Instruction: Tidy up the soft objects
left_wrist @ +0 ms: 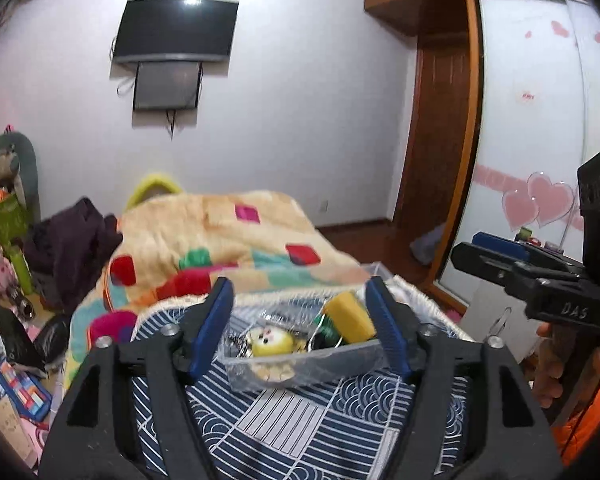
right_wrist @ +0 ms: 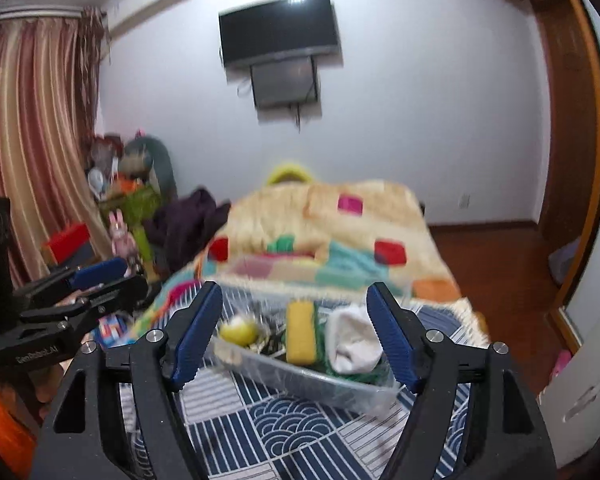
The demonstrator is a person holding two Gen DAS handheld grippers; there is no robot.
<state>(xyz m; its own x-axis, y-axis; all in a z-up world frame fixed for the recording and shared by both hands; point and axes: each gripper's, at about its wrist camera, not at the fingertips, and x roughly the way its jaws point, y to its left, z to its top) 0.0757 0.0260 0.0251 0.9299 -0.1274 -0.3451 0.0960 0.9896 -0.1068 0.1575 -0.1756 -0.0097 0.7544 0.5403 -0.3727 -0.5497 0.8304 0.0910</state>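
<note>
- The left gripper (left_wrist: 300,322) is spread wide, nothing between its blue pads (left_wrist: 210,328), hanging above the near end of the bed.
- The right gripper (right_wrist: 294,330) is likewise spread and holds nothing; from the left wrist view it shows at the right edge (left_wrist: 496,258), its state hard to tell there.
- A clear plastic bin (left_wrist: 300,364) sits on a navy-and-white patterned quilt (left_wrist: 284,420), framed between the left gripper's fingers.
- Inside the bin: a yellow plush toy (left_wrist: 270,344) with a face at the near left, and a yellow cylindrical soft piece (left_wrist: 350,316) toward the right.
- The right wrist view, blurred, shows the same bin (right_wrist: 300,380) holding a round yellow toy (right_wrist: 240,330), a yellow block (right_wrist: 300,332) and a white cloth bundle (right_wrist: 352,340) at the right, just beside the right pad.
- Farther back lies a cream blanket (left_wrist: 216,240) with coloured squares.
- A dark television (left_wrist: 176,30) hangs on the far wall.
</note>
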